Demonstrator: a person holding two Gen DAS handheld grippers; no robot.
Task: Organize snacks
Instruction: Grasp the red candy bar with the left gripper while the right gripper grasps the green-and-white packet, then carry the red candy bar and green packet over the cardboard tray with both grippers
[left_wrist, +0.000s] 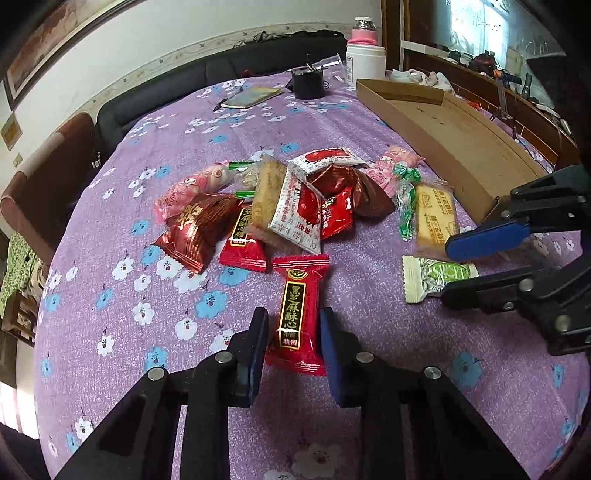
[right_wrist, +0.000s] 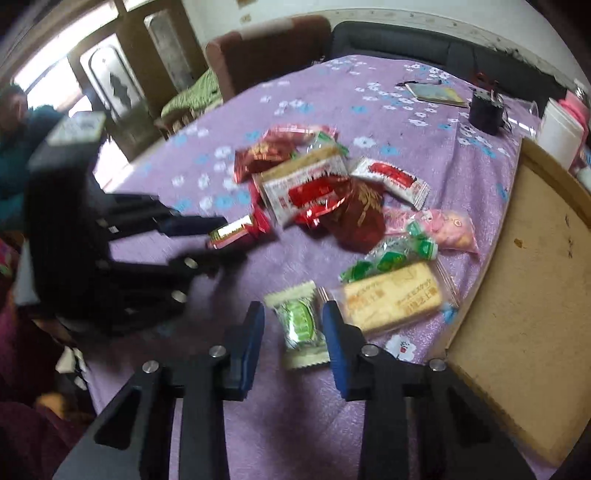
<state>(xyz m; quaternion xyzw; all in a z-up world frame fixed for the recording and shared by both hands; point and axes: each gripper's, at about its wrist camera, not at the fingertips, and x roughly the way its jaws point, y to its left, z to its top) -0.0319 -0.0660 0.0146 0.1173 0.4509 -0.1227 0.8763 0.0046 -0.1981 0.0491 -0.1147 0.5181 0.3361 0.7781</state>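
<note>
On the purple flowered cloth of the surface (left_wrist: 122, 229), a heap of wrapped snacks (left_wrist: 295, 199) lay near the middle, with a shallow cardboard tray (left_wrist: 465, 147) along its far right side. The left tongs (left_wrist: 294, 334) pointed down at a red sesame-candy packet (left_wrist: 300, 310) lying just in front of the heap; their blue pads were nearly together and pressed on the packet's two long edges. The right tongs (right_wrist: 293, 325) stood over a small green-and-white candy packet (right_wrist: 300, 325), closed almost to its width, each pad touching a side of the wrapper. Just beside it lay a clear-wrapped biscuit bar (right_wrist: 391, 295) and a green-wrapped sweet (right_wrist: 391, 254), both close to the tray. A black pot (left_wrist: 307, 82), a notebook (left_wrist: 255, 96) and a white jar with a pink lid (left_wrist: 365, 55) sat at the far end.
</note>
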